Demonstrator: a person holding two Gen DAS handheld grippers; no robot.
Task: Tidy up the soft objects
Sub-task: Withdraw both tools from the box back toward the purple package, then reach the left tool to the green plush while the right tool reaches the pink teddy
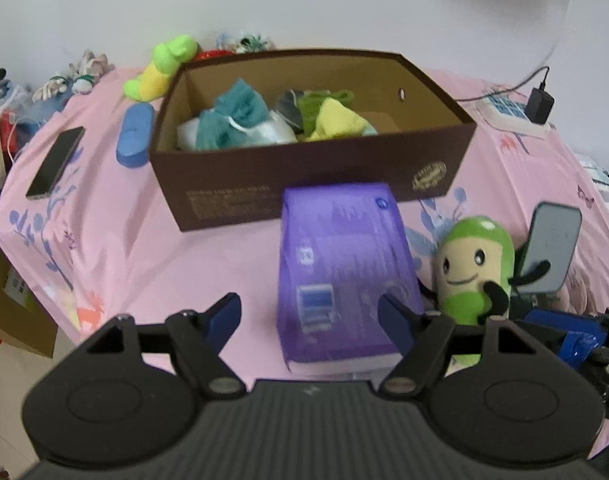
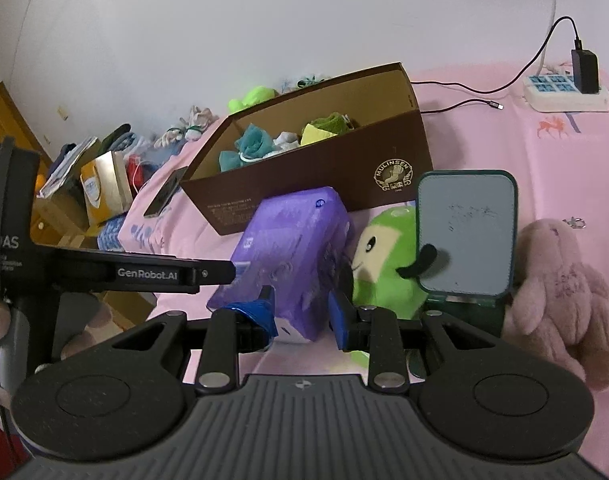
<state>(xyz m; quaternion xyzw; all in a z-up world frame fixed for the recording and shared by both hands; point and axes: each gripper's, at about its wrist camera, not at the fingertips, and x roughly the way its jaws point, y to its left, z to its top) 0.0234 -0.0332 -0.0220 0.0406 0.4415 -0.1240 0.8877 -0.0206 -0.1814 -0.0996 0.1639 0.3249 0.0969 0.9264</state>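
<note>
I read the job as partly done. The open brown cardboard box [image 1: 312, 184] on the pink printed bedsheet [image 1: 116, 240] already holds a teal knitted piece [image 1: 234, 118], something white under it, a folded yellow cloth [image 1: 338, 122] and a green towel-like piece [image 1: 318, 102], with bare cardboard floor showing at its right end, so there is room for more.

Still outside: the soft purple plastic-wrapped pack [image 1: 340, 272] lying just in front of the box, the green and cream smiling plush toy [image 1: 470, 268] just beside the pack on its right, a pale pink plush rabbit [image 2: 564, 288] further right, a lime-green and yellow plush toy [image 1: 160, 68] behind the box's left corner, and a blue oblong padded item [image 1: 134, 136] against its left wall. A grey-blue phone-like slab on a dark green stand [image 2: 468, 232] sits against the green plush; I would leave that and the black smartphone [image 1: 54, 164] alone as they are not soft.

My left gripper [image 1: 310, 316] is spread wide, empty, its fingertips either side of the pack's near end without clearly touching it. My right gripper [image 2: 302, 312] is partly apart at the pack's near corner; I think it grips nothing, though the wrapper blurs into the blue pads there. The pack looks like the next candidate, then the plush toys.
</note>
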